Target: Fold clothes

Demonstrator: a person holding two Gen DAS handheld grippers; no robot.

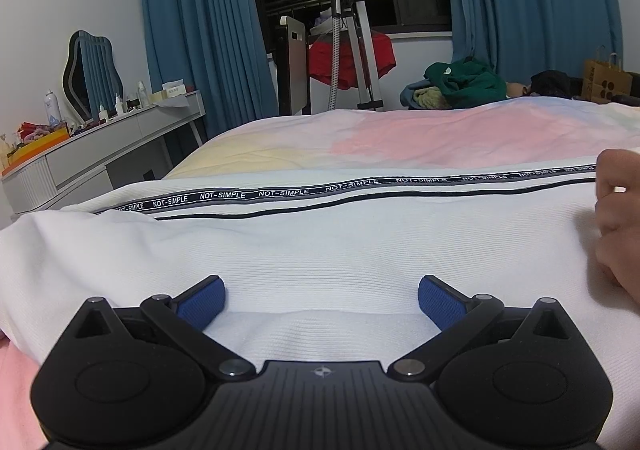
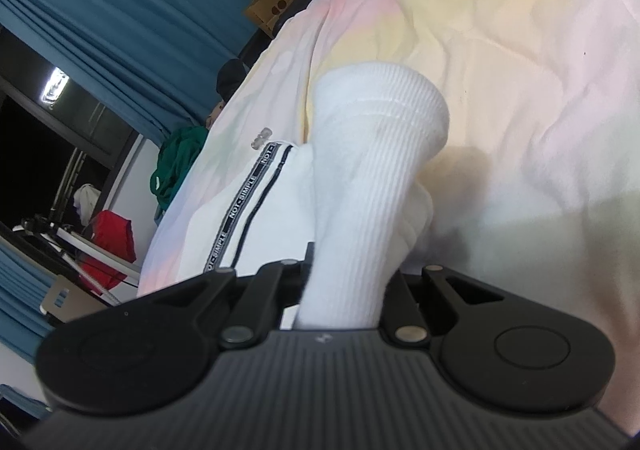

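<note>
Broadly, the pastel tie-dye bed [image 1: 440, 129] carried the white ribbed trousers with the black lettered stripe [image 1: 320, 242]. My left gripper [image 1: 322, 300] hovered released above them; my right gripper [image 2: 344, 286] clenched their ribbed cuff [image 2: 372, 153]. Folding neatly meant lifting that cuff evenly.

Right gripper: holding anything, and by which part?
Yes: the right gripper is shut on the white garment, gripping its ribbed cuff.
</note>
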